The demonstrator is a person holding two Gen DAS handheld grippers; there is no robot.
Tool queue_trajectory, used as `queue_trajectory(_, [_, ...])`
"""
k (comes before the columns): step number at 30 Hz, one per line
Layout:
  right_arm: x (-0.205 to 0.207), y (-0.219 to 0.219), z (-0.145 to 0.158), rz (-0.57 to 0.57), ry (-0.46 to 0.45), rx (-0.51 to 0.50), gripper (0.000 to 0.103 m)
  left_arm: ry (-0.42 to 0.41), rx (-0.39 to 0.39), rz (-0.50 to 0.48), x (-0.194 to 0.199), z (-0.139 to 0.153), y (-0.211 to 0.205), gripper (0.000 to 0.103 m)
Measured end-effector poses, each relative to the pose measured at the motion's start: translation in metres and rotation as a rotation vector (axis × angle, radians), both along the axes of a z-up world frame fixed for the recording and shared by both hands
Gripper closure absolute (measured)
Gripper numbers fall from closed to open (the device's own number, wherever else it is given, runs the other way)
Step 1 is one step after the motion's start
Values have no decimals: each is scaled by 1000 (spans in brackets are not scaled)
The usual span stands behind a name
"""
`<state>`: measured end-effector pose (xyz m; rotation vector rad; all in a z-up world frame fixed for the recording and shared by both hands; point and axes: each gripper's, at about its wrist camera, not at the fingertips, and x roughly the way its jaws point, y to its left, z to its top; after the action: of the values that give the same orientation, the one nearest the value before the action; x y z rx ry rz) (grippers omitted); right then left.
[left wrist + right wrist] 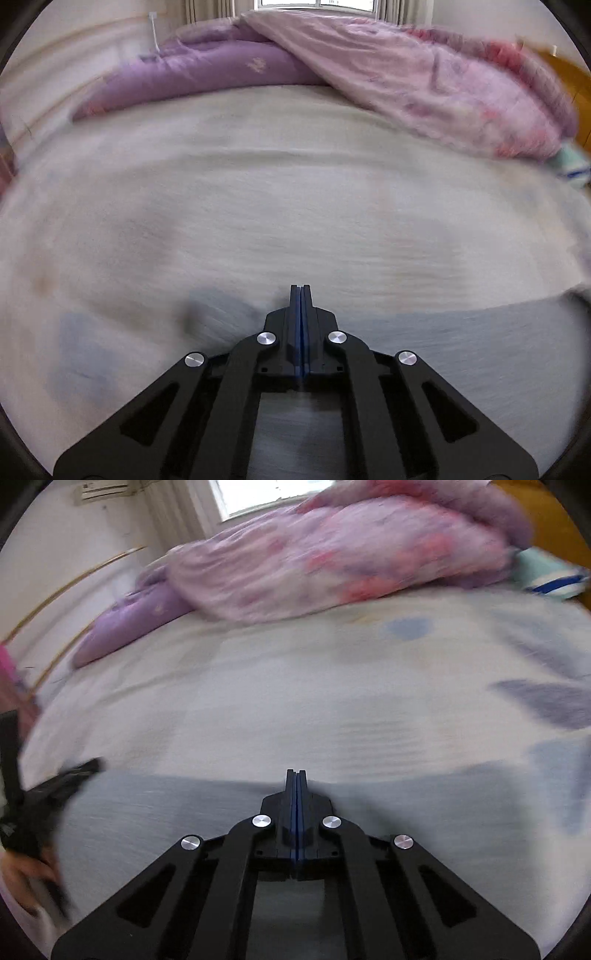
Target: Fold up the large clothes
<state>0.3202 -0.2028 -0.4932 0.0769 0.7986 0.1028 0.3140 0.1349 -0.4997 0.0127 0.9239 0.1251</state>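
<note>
Both jaws pinched together at the garment's edge

My left gripper [300, 286] and right gripper [296, 771] clamp the grey garment [166, 812] on the bed [295, 701], ready to fold it.

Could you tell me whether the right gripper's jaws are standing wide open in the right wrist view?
No, the right gripper shows its two blue-lined fingers pressed together with no gap, at the edge of the grey garment.

Left gripper [301, 291]: matt black plastic, bright metal rivets. Pale grey garment [461, 350] beneath it: smooth matt cloth. Bedsheet [295, 184] ahead: matt woven cloth. Quilt [424, 81] beyond: soft, crumpled fabric.
</note>
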Motion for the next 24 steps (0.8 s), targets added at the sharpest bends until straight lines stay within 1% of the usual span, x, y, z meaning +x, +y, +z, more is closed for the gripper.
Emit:
queue_trajectory(1, [-4,-15,1,-57,-2,-54,103,-4,53,4,0,3,8,100])
queue_trajectory(2, [-2,-33,0,-108,21,-73,103,13,45,10,-1,5,25,100])
queue_trajectory(3, [-1,-54,1,-139,53,-18,103,24,64,43,-1,7,35,100])
queue_trajectory(4, [-2,-66,5,-201,75,-32,100,51,135,118,-2,10,47,99])
queue_trajectory(5, [-4,-75,13,-227,106,-34,100,89,128,138,-4,14,60,99])
queue_trajectory(6, [-6,-74,21,-213,109,-21,100,103,91,138,-7,19,68,99])
queue_trajectory(7, [-11,-69,31,-189,97,-9,100,107,79,142,-12,26,71,99])
queue_trajectory(8, [-18,-54,46,-130,73,24,100,104,63,129,-20,36,67,99])
queue_trajectory(10, [-29,-25,66,-36,57,81,100,92,20,67,-31,48,49,99])
queue_trajectory(11, [-28,-6,71,8,65,119,100,83,-20,7,-37,56,29,99])
queue_trajectory(12, [-29,20,69,62,109,195,100,79,-62,-43,-43,60,12,99])
queue_trajectory(13, [-29,33,65,86,143,235,100,85,-107,-83,-47,60,-3,99])
queue_trajectory(14, [-33,56,54,119,215,282,100,113,-160,-118,-53,55,-20,99])
queue_trajectory(15, [-39,72,43,144,278,295,100,145,-182,-128,-57,48,-30,100])
queue_trajectory(16, [-47,83,34,161,325,295,100,184,-175,-118,-67,38,-40,100])
queue_trajectory(17, [-64,97,17,182,401,267,100,195,-164,-109,-74,32,-43,100])
queue_trajectory(18, [-78,102,10,181,428,249,100,222,-176,-92,-90,23,-42,100])
queue_trajectory(19, [-96,100,7,166,444,236,100,253,-195,-79,-100,19,-37,100])
queue_trajectory(20, [-103,99,3,170,481,238,102,300,-224,-75,-111,16,-33,100])
queue_trajectory(21, [-114,92,1,166,532,258,103,341,-224,-72,-119,13,-31,98])
queue_trajectory(22, [-121,85,3,150,549,259,103,386,-208,-73,-127,8,-27,98])
queue_trajectory(23, [-123,78,6,141,565,259,103,397,-183,-80,-134,8,-22,98])
queue_trajectory(24, [-122,69,14,118,571,224,101,404,-150,-82,-134,10,-16,98])
